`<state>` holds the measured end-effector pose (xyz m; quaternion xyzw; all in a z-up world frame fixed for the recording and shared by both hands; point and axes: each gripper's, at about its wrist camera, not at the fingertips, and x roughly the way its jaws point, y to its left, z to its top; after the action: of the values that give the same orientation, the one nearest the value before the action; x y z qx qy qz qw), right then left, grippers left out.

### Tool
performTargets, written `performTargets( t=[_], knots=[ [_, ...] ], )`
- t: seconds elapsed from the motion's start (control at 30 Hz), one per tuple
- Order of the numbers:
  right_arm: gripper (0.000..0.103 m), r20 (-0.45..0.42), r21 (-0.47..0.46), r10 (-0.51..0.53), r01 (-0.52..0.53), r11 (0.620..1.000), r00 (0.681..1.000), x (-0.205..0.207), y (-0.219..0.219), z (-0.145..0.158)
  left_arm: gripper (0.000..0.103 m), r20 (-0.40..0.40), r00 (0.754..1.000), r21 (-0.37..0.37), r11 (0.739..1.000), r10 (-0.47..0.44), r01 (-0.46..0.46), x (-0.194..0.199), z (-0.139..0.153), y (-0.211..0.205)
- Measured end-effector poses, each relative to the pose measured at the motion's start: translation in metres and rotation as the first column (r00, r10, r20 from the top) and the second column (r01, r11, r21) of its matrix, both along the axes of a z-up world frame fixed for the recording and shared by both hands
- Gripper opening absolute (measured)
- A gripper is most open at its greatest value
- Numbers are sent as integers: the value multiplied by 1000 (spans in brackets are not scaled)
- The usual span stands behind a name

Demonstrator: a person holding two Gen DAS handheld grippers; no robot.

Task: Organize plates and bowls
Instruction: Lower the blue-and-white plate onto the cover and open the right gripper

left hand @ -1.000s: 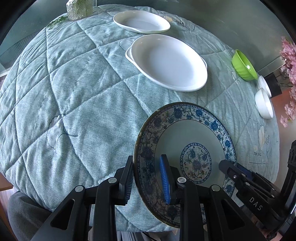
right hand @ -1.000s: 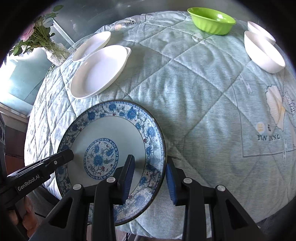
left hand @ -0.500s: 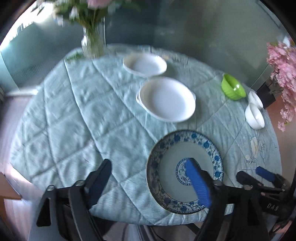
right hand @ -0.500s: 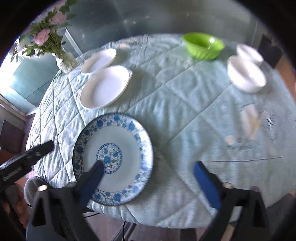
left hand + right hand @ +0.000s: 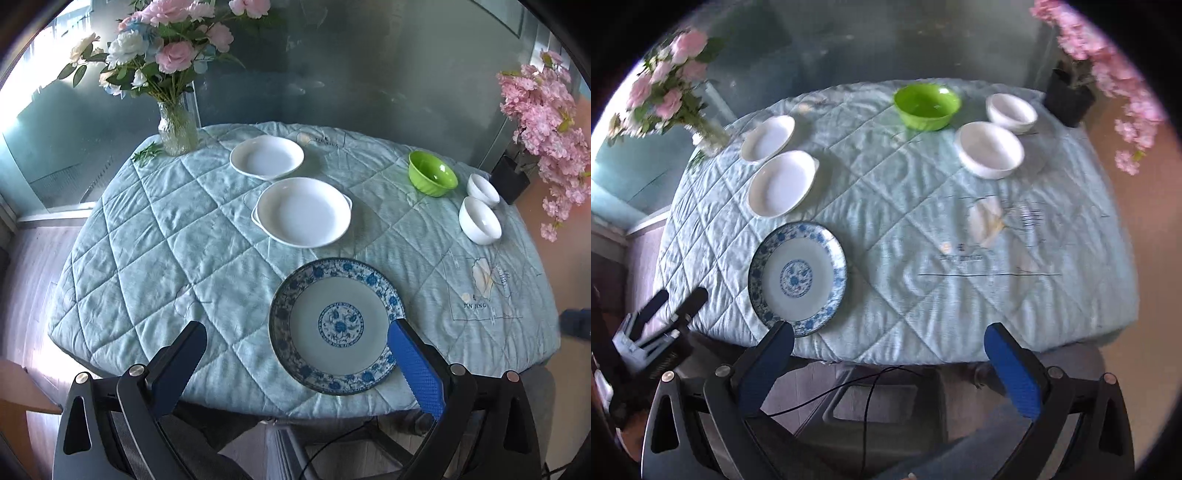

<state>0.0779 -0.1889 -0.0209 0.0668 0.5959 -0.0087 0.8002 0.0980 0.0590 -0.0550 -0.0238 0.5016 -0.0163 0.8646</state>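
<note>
round table (image 5: 122,258) under a quilted pale-blue cover, set against frosted glass panels; a vase of pink and white flowers (image 5: 173,92) stands at its far left edge, and a pink blossom branch in a dark pot (image 5: 543,122) stands off its far right. the blue-patterned plate (image 5: 334,325) lies flat near the front edge. beyond it sit the handled white dish (image 5: 303,210) and the smaller white dish (image 5: 266,157), forming a loose line of plates. the green bowl (image 5: 432,177) and two white bowls (image 5: 479,219) are grouped at the far right. the left gripper (image 5: 295,343) hangs above the patterned plate; its jaws have just been opening, now stand wide and hold nothing. the right gripper (image 5: 888,347) likewise is spread wide and empty, over the front edge. judged step: the patterned plate is released, and both tools are free. the next move probably calls for choosing another piece, perhaps a white dish to stack or a bowl to nest, and closing on its rim.
</note>
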Motion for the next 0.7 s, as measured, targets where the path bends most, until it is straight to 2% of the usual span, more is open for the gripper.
performTargets(
  t=[0.07,0.13,0.2,0.33,0.53,0.7],
  knots=[
    [102,-16,-61,-11,10,998,1000,-1,-3,22,99,-12,1000,-9,1000,8,-8,-1,-4,1],
    [102,-33,-82,12,-15,997,999,-2,-2,40,99,-34,999,-11,1000,19,-19,-1,-10,2],
    [102,-50,-70,25,-29,997,998,-6,0,62,99,-59,998,-8,1000,28,-29,1,-16,2],
    [102,-16,-17,59,-60,998,998,-12,5,103,99,-83,996,13,1000,22,-20,4,-19,-2],
    [102,20,-27,137,-136,990,990,-9,18,133,99,-74,997,45,999,-6,10,8,-16,-9],
    [102,3,-16,144,-143,990,990,0,19,134,99,-83,996,33,999,-10,12,12,-19,-9]
  ],
)
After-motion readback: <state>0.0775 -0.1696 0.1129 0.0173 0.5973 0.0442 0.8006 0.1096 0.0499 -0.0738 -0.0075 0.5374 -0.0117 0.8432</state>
